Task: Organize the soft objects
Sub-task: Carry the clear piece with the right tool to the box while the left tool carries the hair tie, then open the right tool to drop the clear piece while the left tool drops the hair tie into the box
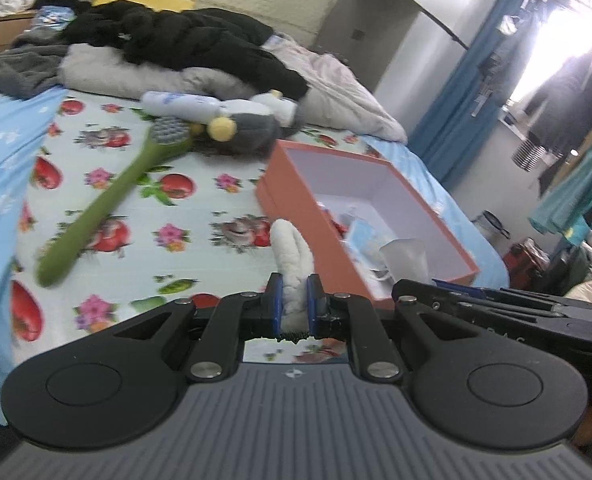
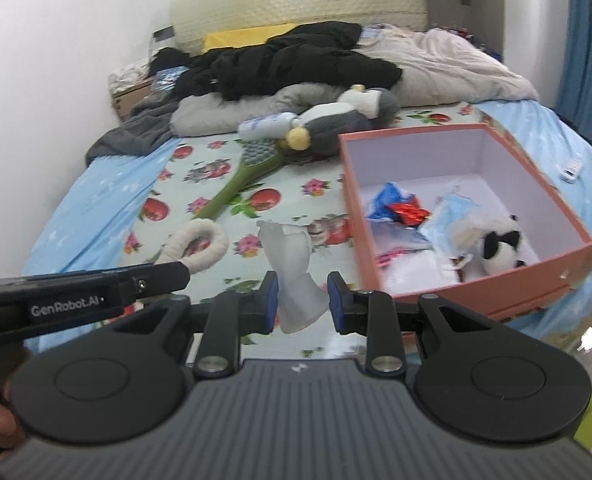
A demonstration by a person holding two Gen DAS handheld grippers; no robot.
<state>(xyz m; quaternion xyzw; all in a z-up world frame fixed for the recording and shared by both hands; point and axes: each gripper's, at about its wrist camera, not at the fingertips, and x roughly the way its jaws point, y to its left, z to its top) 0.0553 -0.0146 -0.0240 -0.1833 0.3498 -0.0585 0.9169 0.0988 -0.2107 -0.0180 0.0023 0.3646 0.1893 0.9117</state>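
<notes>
**Both grippers loaded above the bed, box open alongside**

The only readable writing was "GenRobot.AI", white on the black side of the left gripper point(image 2: 184, 270) as the right wrist camera saw it; print on the white bottle point(image 1: 180, 103) was too blurred to read.

The left gripper point(image 1: 295, 300) had its blue pads pressed on a cream fleece loop point(image 1: 292, 256). The loop's long axis ran straight out from the fingers, its closed end away from the camera, over the flowered sheet point(image 1: 200, 208). In the right view the loop point(image 2: 198, 246) hung clear of the sheet, well left of the box.

The right gripper point(image 2: 301, 300) pinched a frosted, crumpled cup point(image 2: 294, 276) by its lower part. The cup stood roughly upright, tilted slightly left, with its torn rim upward.

The orange box point(image 2: 476, 280) lay lidless on the bed's right half, its near left corner just right of the cup. Inside lay a panda toy point(image 2: 500, 246), a blue mask point(image 2: 450, 210) and red and blue wrappers; the back half of its floor was bare.

A green brush point(image 1: 108, 200) lay slantwise on the sheet, head toward the grey plush point(image 1: 252, 128) and the bottle. Between brush and box the sheet lay open. Black clothes point(image 1: 200, 40) and a quilt point(image 2: 456, 68) filled the far end.
</notes>
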